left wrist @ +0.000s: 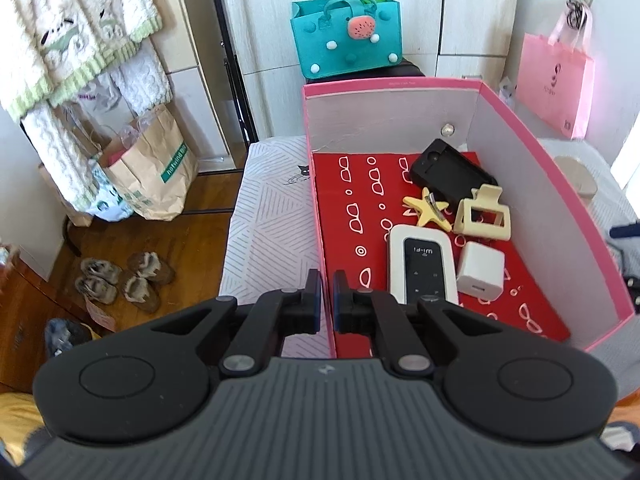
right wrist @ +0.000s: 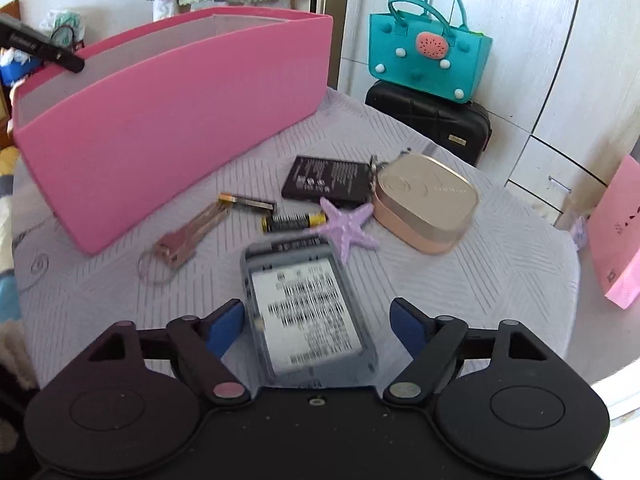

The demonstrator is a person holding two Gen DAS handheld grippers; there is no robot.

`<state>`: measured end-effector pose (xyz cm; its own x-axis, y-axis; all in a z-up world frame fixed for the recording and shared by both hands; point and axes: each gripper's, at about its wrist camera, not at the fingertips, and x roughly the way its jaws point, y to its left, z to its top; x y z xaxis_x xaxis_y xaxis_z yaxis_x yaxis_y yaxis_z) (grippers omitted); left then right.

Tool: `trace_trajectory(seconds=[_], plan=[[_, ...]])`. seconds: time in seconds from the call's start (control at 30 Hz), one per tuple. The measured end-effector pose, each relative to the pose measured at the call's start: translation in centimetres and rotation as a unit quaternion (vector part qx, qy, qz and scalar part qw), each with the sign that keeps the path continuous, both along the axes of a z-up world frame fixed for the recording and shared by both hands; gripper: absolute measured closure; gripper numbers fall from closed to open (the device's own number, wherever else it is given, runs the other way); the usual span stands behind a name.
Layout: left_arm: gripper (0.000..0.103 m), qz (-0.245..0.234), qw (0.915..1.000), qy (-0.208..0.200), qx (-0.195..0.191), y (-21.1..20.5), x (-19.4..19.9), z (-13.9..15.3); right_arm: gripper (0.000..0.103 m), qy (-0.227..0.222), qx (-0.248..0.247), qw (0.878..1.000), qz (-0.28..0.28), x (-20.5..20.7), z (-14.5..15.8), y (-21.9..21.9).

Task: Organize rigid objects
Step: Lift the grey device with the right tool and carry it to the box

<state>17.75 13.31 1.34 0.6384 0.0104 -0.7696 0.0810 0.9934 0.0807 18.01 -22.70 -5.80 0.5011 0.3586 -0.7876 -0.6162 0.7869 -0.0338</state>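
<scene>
Pink cardboard forms the box (left wrist: 560, 184), which fills the right half of the left wrist view; its red patterned floor already holds a black case (left wrist: 452, 172), a yellow star clip (left wrist: 426, 210), a cream hair claw clip (left wrist: 484, 216), a white Wi-Fi unit (left wrist: 422, 266) and a white charger cube (left wrist: 480, 272). The left claw (left wrist: 327, 300) sits at lower centre with its fingers together, straddling the box's near wall and gripping nothing that I can see.

In the right wrist view the right claw (right wrist: 316, 320) is spread wide at the bottom of the frame, on either side of a grey labelled device (right wrist: 308, 312) lying on the quilted surface. That device is blurred, so I cannot tell whether the pads touch it. Beyond it, mid-frame, wait a purple star (right wrist: 348, 224), two batteries (right wrist: 294, 222), a flat black battery pack (right wrist: 328, 180), a rose-gold tin (right wrist: 426, 204) and a nail clipper (right wrist: 188, 236).

The risk, I judge, is closing off-centre: the device lies skewed between the fingers, so it could pivot, slip out, or knock the purple star just past its far end.
</scene>
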Motion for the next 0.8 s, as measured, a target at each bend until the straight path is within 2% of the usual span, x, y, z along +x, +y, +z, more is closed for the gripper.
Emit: trace_trajectory(seconds=[0.03, 0.07, 0.13, 0.23, 0.33, 0.8], plan=[[0.098, -0.003, 1.0000, 0.000, 0.009, -0.3, 0.0, 0.0, 0.033, 0.007, 0.012, 1.000, -0.001, 0.1, 0.1, 0.0], [0.098, -0.005, 0.9998, 0.001, 0.017, -0.5, 0.1, 0.0, 0.034, 0.008, 0.013, 1.000, -0.005, -0.1, 0.1, 0.1], [0.098, -0.010, 0.9994, 0.003, 0.031, -0.8, 0.1, 0.1, 0.035, 0.000, 0.008, 1.000, -0.016, -0.7, 0.2, 0.5], [0.098, -0.014, 0.9991, 0.004, 0.041, -1.0, 0.1, 0.0, 0.036, -0.023, -0.002, 0.998, -0.062, -1.6, 0.1, 1.3], [0.098, -0.014, 0.9990, 0.005, 0.042, -1.0, 0.2, 0.1, 0.036, -0.018, 0.000, 0.995, -0.094, -2.2, 0.2, 1.7], [0.098, -0.018, 0.9991, 0.005, 0.039, -0.8, 0.0, 0.0, 0.037, -0.029, 0.021, 0.993, -0.115, -3.1, 3.2, 2.2]])
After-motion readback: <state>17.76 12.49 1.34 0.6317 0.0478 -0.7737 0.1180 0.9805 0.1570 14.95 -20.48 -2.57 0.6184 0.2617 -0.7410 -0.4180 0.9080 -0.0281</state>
